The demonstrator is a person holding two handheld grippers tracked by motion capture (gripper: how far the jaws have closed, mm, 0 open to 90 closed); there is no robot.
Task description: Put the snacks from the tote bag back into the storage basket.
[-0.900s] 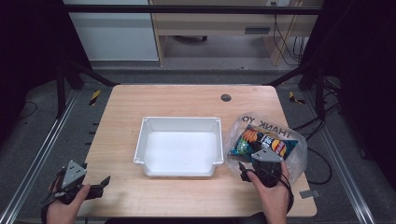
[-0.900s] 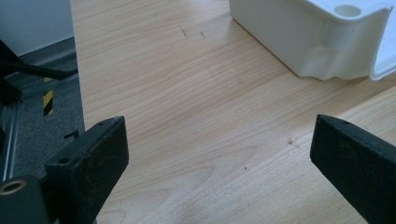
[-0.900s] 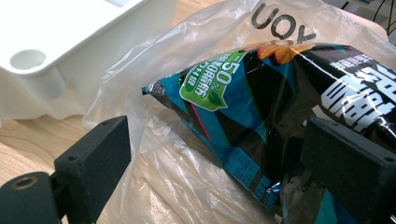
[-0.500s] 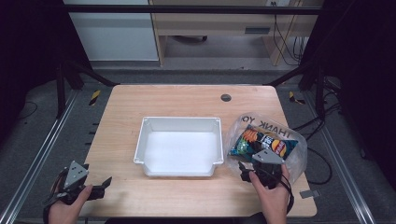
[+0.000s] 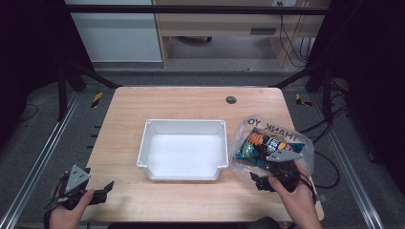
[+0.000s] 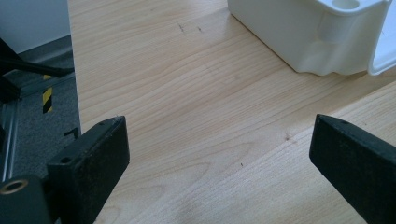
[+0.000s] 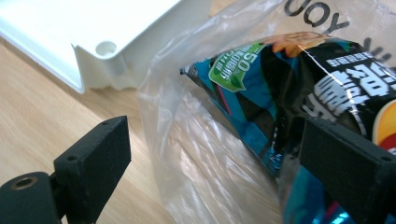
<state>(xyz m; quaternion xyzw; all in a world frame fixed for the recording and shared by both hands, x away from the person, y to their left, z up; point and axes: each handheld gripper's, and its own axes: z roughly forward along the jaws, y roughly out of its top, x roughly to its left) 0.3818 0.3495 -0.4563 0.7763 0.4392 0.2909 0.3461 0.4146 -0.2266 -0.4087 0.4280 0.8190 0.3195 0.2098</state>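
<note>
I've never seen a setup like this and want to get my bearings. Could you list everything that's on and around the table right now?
Light wooden table: one, pale wood, centre of the high view.
White plastic bin: one, white, mid-table, nothing inside.
Clear plastic bag printed THANK YOU: one, see-through with dark letters, right of the bin.
Glossy snack packet: at least one, black, blue and orange, inside the bag.
Round grommet: one, dark, far side of the table.
Left gripper: one, black, near left corner, jaws wide apart over bare wood.
Right gripper: one, black, jaws apart at the bag's near edge.
Hands: two, at the near edge.
</note>
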